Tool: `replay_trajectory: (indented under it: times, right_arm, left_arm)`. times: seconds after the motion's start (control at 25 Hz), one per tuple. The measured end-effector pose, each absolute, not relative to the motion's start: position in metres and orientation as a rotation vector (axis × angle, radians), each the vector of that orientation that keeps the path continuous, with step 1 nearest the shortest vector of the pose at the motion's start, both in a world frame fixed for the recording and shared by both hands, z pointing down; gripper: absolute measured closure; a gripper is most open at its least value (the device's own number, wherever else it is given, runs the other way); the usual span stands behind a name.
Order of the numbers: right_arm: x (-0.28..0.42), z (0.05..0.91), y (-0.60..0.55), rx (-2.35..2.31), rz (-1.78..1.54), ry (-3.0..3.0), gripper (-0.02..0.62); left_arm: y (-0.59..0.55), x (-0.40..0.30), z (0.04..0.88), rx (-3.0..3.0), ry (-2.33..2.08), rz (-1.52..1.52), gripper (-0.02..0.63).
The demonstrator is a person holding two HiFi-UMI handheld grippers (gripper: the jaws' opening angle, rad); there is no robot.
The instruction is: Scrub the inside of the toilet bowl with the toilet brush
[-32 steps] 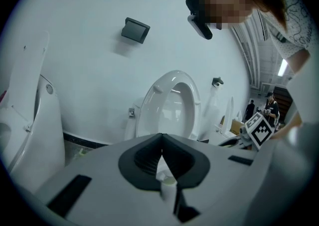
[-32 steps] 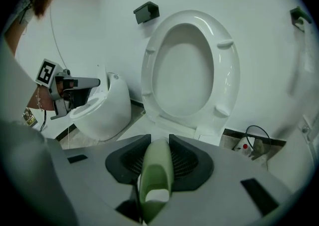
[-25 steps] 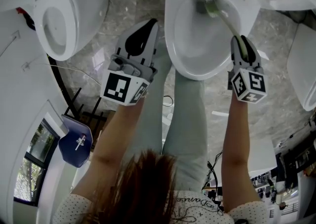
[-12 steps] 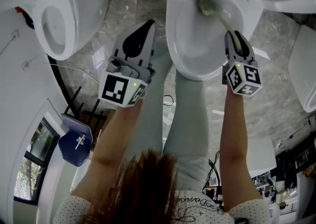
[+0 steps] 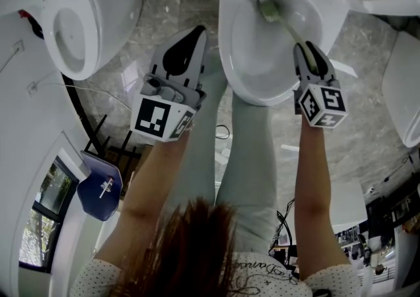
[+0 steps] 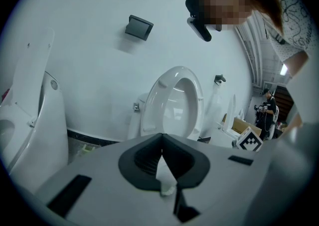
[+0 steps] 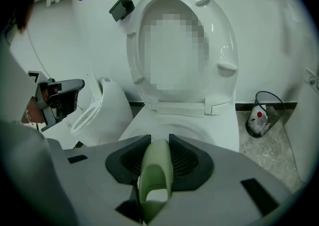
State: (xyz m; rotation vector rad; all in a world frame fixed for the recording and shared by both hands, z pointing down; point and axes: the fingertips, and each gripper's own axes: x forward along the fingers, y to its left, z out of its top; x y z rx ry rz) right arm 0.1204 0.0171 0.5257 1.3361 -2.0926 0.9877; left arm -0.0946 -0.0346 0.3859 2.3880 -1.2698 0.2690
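Stage: scrubbing looks to be under way. The brush (image 5: 266, 6) head sits inside the bowl (image 5: 231, 59), against the wall at the upper left of the opening.
Done and left: no view shows how much of the wall is already scrubbed. The lower and right sides look still to do.
Right gripper (image 5: 307, 52): jaws are clamped on the green brush handle, just above the bowl's right rim.
Left gripper (image 5: 198, 33): jaws are together with nothing between them. It hangs left of the bowl, apart from it.
Head view only: the brush head and where it meets the bowl, and both grippers at once.
Right gripper view only: the handle (image 7: 155, 180) squeezed between the pads, and a wire bin (image 7: 264, 115) at right. The brush head is hidden here.
Left gripper view only: the closed jaw tips and a raised seat (image 6: 174, 103) at centre. No bowl interior shows.
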Motion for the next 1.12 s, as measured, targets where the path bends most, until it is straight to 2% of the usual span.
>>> replay_trajectory:
  times: [0.6,1.12]
  right_arm:
    - [0.119,0.530,0.045,1.211,1.024,-2.061,0.472]
    - [0.114,0.533,0.052,1.016,0.837,-2.014,0.471]
  left_arm:
    - [-0.035,-0.092,0.381,2.388,-1.268,0.249,0.603]
    - [-0.038,-0.094,0.382,2.386,-1.280,0.246,0.603]
